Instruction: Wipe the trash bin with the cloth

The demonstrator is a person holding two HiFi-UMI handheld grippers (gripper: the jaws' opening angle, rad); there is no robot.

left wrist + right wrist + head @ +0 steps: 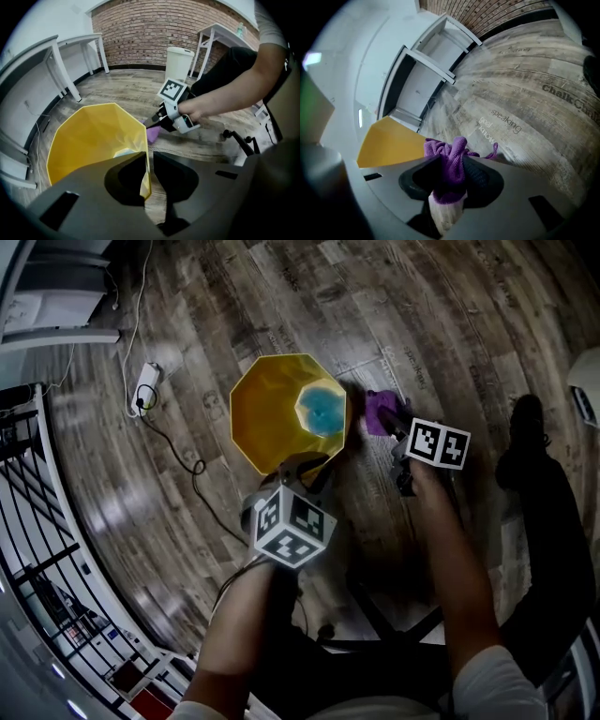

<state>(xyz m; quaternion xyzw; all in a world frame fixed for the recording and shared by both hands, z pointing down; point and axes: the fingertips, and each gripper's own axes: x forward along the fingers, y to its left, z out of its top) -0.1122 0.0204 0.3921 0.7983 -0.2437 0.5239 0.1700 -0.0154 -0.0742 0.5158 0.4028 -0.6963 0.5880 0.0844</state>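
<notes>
The faceted yellow plastic trash bin (pixel 272 409) has its near rim hidden behind the left tool (pixel 305 468). Just right of the bin, the crumpled purple cloth (pixel 378 410) is half covered by the right tool (pixel 392 425).

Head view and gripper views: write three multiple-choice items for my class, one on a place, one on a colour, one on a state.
1. Where is the cloth?
A. Inside the trash bin
B. Beside the trash bin, on its outside
C. Under the trash bin

2. What colour are the trash bin's walls?
A. Green
B. Red
C. Yellow

3. In what state is the right gripper?
A. Shut on the cloth
B. Open and empty
C. Shut on the trash bin's rim

Answers:
1 B: the head view shows the purple cloth just outside the bin's outer wall.
2 C: all three views show yellow walls.
3 A: the right gripper view shows the cloth pinched between its jaws.
</notes>
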